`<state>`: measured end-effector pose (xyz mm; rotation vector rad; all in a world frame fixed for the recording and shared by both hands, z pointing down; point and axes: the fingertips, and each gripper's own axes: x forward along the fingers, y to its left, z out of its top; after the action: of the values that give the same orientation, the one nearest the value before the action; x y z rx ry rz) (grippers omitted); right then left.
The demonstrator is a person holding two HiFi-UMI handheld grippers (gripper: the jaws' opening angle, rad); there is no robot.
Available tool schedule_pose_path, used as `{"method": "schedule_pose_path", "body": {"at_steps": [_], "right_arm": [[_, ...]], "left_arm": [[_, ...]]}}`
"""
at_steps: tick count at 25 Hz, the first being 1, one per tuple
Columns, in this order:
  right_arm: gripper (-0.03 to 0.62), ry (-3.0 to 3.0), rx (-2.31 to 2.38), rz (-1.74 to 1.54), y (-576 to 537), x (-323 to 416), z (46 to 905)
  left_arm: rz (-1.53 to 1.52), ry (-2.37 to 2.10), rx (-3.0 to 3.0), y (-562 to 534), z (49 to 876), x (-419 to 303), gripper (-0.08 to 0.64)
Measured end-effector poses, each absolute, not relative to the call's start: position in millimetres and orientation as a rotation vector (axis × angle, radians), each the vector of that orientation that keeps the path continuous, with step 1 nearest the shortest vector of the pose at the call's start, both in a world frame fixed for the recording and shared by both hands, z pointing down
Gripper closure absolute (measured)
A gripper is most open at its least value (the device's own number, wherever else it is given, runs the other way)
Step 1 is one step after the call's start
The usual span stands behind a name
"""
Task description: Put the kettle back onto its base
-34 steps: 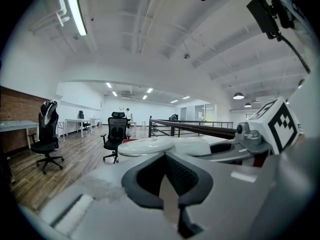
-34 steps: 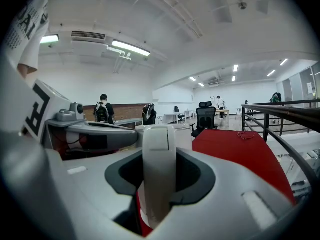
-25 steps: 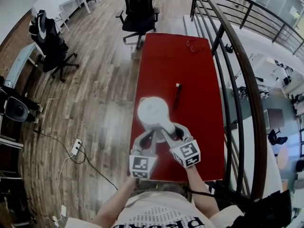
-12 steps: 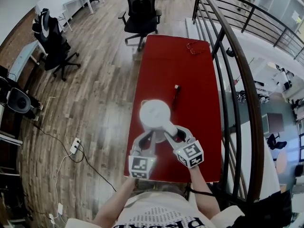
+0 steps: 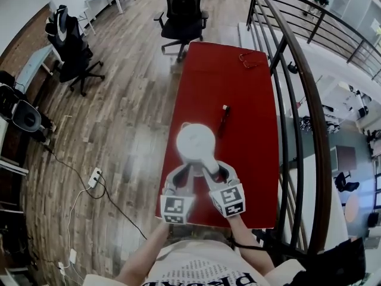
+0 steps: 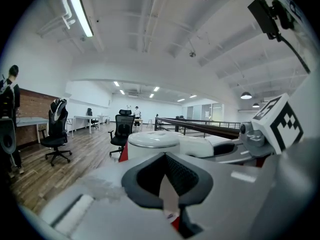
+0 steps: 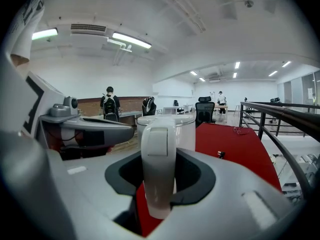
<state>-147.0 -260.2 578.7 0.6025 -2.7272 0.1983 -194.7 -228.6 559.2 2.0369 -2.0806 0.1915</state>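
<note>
A white kettle (image 5: 195, 140) is over the near left part of the red table (image 5: 238, 94), its handle (image 5: 209, 161) pointing toward me. My right gripper (image 5: 212, 167) is shut on that handle (image 7: 159, 169), with the kettle body (image 7: 172, 129) just beyond the jaws. My left gripper (image 5: 189, 169) hangs close beside it on the left, shut with nothing between its fingers, and the kettle (image 6: 152, 140) is right ahead of it. No base shows in any view. Whether the kettle rests on the table or hangs above it cannot be told.
A thin dark object (image 5: 223, 119) lies on the table past the kettle, and red glasses (image 5: 247, 58) lie near the far end. A dark railing (image 5: 286, 100) runs along the table's right side. An office chair (image 5: 184, 11) stands beyond the table.
The head view has shifted slightly. The kettle and both grippers keep the same places relative to each other and the table.
</note>
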Motion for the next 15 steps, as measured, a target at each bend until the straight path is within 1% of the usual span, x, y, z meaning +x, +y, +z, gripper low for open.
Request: {"method": "schedule_pose_path", "body": {"at_steps": [7,15], "right_arm": [[0.456,-2.714,0.730,0.209,-249,-151,580],[0.457,-2.756,0.649,0.157,-241,-145,582]], "left_arm": [[0.173,-2.072,2.027,-226,565,-197,0.554],[0.170,-2.013,2.082,-224,567,-187,0.554]]}}
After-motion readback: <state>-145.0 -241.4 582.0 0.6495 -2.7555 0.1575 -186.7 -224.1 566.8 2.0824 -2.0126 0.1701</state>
